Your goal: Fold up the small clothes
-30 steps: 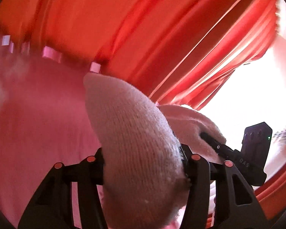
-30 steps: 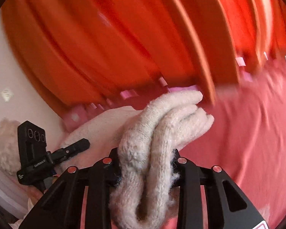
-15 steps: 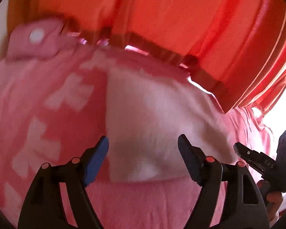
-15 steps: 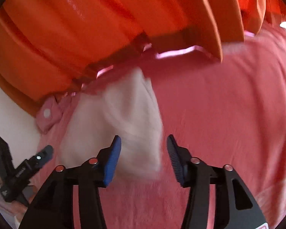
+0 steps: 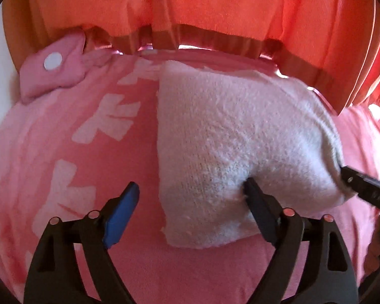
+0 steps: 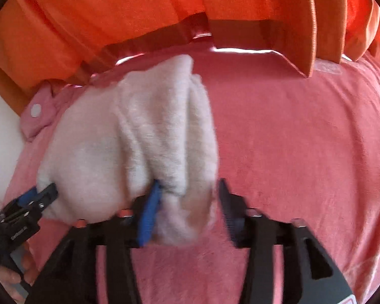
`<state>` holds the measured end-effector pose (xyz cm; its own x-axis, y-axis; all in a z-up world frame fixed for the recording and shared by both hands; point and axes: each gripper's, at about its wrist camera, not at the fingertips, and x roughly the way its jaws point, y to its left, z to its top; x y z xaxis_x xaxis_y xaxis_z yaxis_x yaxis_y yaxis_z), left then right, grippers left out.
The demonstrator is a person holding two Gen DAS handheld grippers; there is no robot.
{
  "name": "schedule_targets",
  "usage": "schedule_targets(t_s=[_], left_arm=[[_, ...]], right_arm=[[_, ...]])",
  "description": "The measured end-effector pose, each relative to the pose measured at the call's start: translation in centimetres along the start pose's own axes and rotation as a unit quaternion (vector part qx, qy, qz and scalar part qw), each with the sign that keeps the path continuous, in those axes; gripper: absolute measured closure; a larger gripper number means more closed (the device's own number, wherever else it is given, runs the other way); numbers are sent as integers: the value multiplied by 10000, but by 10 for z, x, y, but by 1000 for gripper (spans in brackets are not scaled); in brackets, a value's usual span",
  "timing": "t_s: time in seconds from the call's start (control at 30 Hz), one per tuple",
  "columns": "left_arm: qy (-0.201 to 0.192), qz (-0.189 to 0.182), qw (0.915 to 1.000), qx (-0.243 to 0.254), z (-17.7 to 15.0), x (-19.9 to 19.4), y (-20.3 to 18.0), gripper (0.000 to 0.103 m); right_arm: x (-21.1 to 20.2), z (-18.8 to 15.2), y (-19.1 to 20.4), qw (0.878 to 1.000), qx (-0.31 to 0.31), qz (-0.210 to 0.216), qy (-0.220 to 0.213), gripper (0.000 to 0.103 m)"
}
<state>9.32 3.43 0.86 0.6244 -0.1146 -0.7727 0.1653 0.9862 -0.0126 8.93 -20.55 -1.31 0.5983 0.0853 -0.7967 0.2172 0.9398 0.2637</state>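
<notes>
A folded cream knitted garment (image 5: pixel 230 147) lies on a pink bedspread (image 5: pixel 50 136); it also shows in the right wrist view (image 6: pixel 129 149), bunched in thick folds. My left gripper (image 5: pixel 191 202) is open over its near left corner, right finger pressing into the knit. My right gripper (image 6: pixel 188 200) is open around its near right end, with the blue pad (image 6: pixel 149 212) touching the knit. Each gripper appears in the other's view, the right one (image 5: pixel 362 185) and the left one (image 6: pixel 35 197) at opposite ends of the garment.
Orange curtains (image 5: pixel 215 7) hang behind the bed. A small pink cushion with a white dot (image 5: pixel 53 68) lies at the back left, also in the right wrist view (image 6: pixel 36 116). The bedspread has white patterns on its left part (image 5: pixel 106 124).
Both grippers let go of the knitted garment, which was held up a second ago and now lies on the bed. Both have opened and dropped close over it.
</notes>
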Motion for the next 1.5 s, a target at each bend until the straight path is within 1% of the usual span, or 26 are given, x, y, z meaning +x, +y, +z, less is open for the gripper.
schedule_targets(t_s=[0.07,0.1,0.17,0.2,0.27,0.33,0.37,0.43,0.5,0.53,0.67,0.77,0.87,0.97,1.17,1.43,1.5], left_arm=[[-19,26,10000,-10,-1,-1,0,19],[-30,10,10000,-70,-2,-3,1,19],[-96,0,9999,-140,-4,-12,1,19],[-156,38,9998,-83,-8,-19,-1,20],[-293,196,9993,97,-14,-32,-8,19],[-424,296,9984,213,-24,-43,-14,13],[-475,339,9980,243,-32,-50,-17,12],[-493,364,9978,263,-45,-57,-20,9],[-460,396,9978,264,-59,-60,-24,9],[-435,443,9978,250,-65,-61,-25,9],[-394,704,9966,191,-86,-62,-29,9],[-436,755,9962,82,-93,-64,-30,9],[-400,691,9968,-22,-98,-64,-31,9],[-404,764,9962,-68,-102,-63,-32,9],[-422,765,9961,-120,-104,-59,-35,9],[-412,762,9961,-140,-103,-53,-36,9],[-423,828,9956,-144,-104,-51,-37,9]], right_arm=[[-5,-1,-3,9999,138,73,-42,50],[-14,-2,-2,9997,129,31,-207,50],[-32,-8,8,9983,-79,-184,-546,50],[-47,-15,16,9953,-284,-386,-840,47],[-63,-26,27,9905,-501,-565,-1153,44],[-76,-44,35,9861,-646,-684,-1372,27],[-79,-52,37,9850,-694,-720,-1407,25],[-80,-71,43,9841,-847,-822,-1329,23],[-77,-86,46,9834,-979,-965,-1186,22],[-75,-90,47,9829,-1015,-1022,-1150,21],[-72,-104,45,9808,-1078,-1219,-1070,20],[-72,-111,41,9847,-876,-1123,-1001,17],[-68,-115,35,9897,-561,-987,-878,17],[-63,-118,34,9902,-448,-1034,-822,17],[-61,-120,41,9868,-670,-1172,-891,17],[-53,-124,52,9846,-900,-1203,-899,17],[-52,-125,55,9837,-923,-1246,-905,17]])
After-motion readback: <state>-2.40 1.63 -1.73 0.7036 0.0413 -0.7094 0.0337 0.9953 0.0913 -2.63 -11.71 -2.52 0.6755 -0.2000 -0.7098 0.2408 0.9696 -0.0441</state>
